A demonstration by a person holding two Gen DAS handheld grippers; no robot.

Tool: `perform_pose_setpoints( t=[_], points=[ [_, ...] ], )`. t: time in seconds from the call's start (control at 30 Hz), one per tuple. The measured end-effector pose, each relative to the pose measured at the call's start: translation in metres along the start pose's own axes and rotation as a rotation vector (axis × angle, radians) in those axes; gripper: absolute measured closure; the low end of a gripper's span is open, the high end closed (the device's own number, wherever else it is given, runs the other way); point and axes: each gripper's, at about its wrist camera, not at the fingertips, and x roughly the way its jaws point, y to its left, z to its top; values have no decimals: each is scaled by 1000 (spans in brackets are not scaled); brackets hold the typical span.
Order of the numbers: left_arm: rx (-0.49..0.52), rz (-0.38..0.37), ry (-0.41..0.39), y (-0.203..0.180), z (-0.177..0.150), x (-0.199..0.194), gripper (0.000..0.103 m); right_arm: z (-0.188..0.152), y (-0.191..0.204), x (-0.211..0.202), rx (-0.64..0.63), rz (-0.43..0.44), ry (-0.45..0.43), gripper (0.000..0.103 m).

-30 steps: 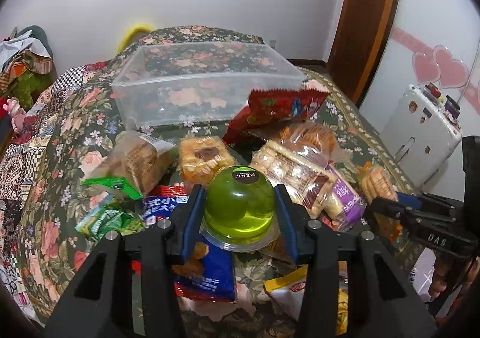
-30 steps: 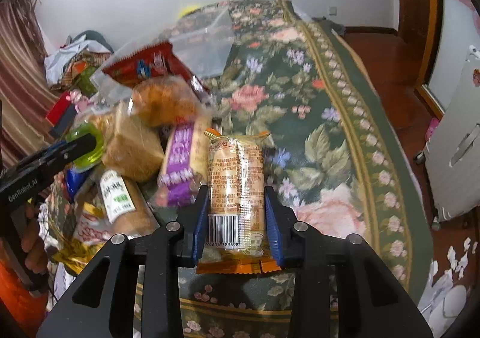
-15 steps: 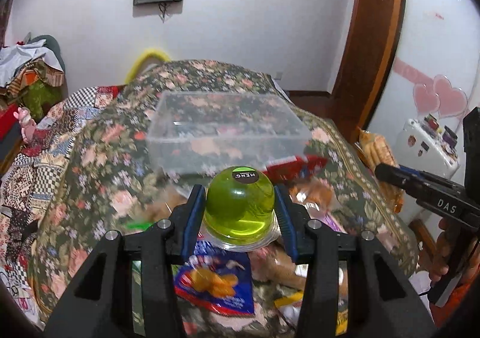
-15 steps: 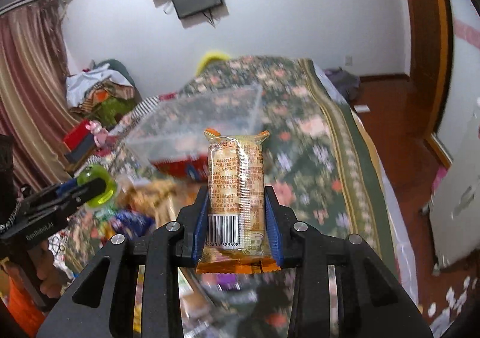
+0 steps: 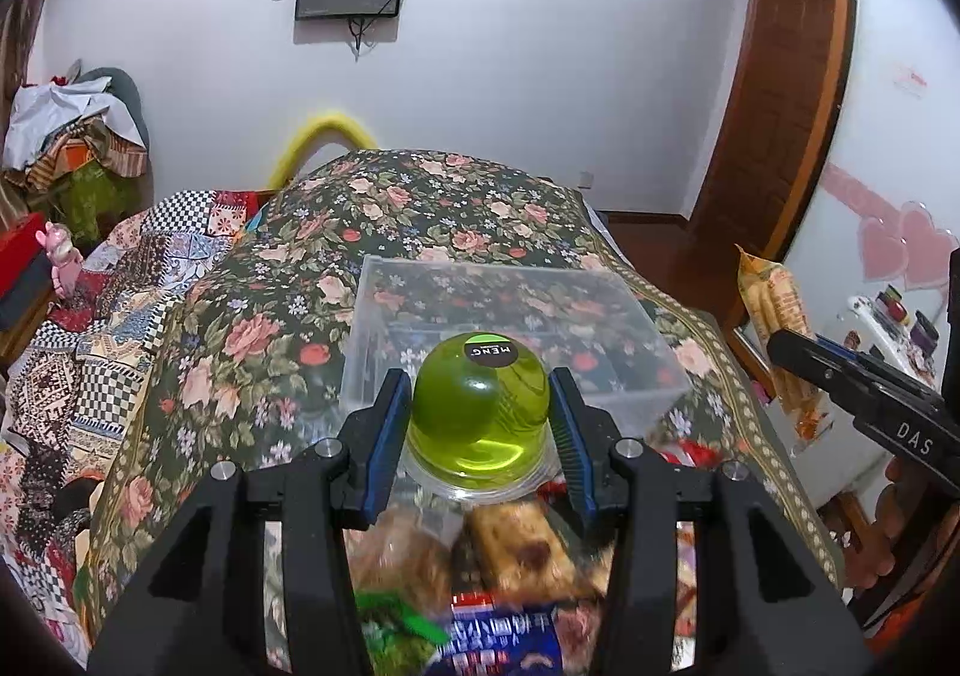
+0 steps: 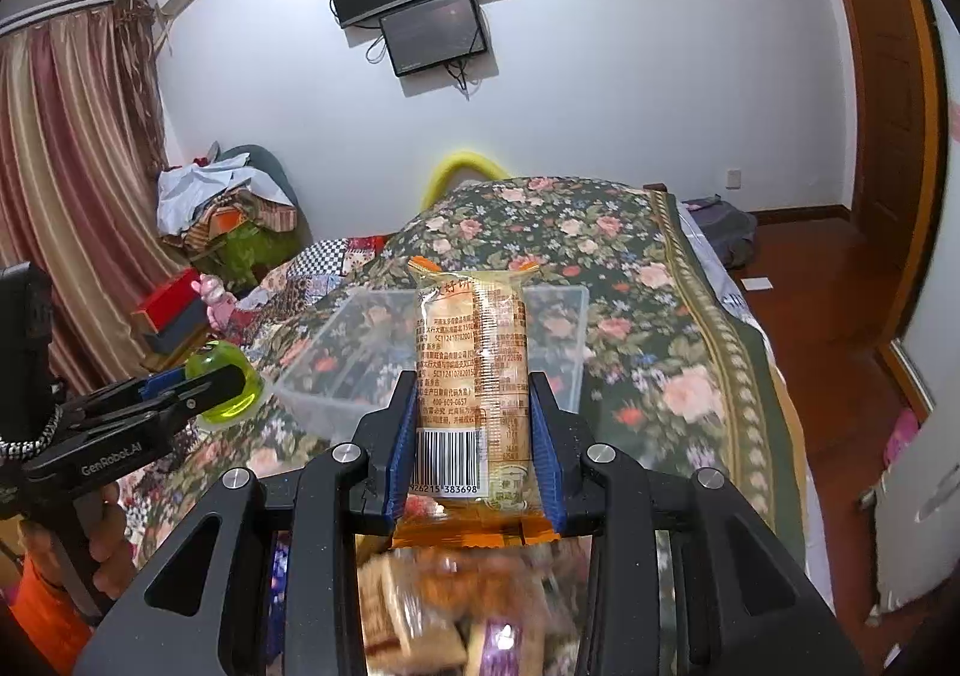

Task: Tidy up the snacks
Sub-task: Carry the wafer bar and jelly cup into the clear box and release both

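Observation:
My left gripper (image 5: 480, 424) is shut on a green jelly cup (image 5: 479, 412) and holds it in the air in front of a clear plastic bin (image 5: 510, 316) that sits on the flowered bedspread. My right gripper (image 6: 474, 436) is shut on an orange biscuit packet (image 6: 471, 376), upright, also raised before the bin (image 6: 360, 352). The right gripper and its packet (image 5: 774, 316) show at the right of the left wrist view. The left gripper with the cup (image 6: 225, 385) shows at the left of the right wrist view. A pile of wrapped snacks (image 5: 480, 574) lies below both grippers, blurred.
The flowered bedspread (image 6: 630, 316) spreads behind and right of the bin. A patchwork quilt (image 5: 108, 316) lies to the left. A wooden door (image 5: 774, 106) and a small white fridge (image 5: 888, 328) stand at the right. Clothes are heaped in the far left corner (image 6: 228, 202).
Both grippers have risen from the snack pile with their snacks held, and moved toward the bin. The bin now sits directly ahead of each gripper; the pile has dropped to the bottom of view.

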Motion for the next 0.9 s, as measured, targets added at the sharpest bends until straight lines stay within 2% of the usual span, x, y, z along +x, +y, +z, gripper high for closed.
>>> perform_pose_setpoints(
  t=[0.17,0.37,0.6,0.9],
  points=[
    [-15,11,43,11,16,30,57,12,0,25,-18,1,23,71],
    [-8,35,112,19,26,71,57,17,-3,65,-27,-4,104,72],
    [11,44,185,20,25,110,57,13,-10,109,-20,-11,215,72],
    [-28,17,298,28,17,139,57,7,-14,129,-9,7,314,71]
  ],
)
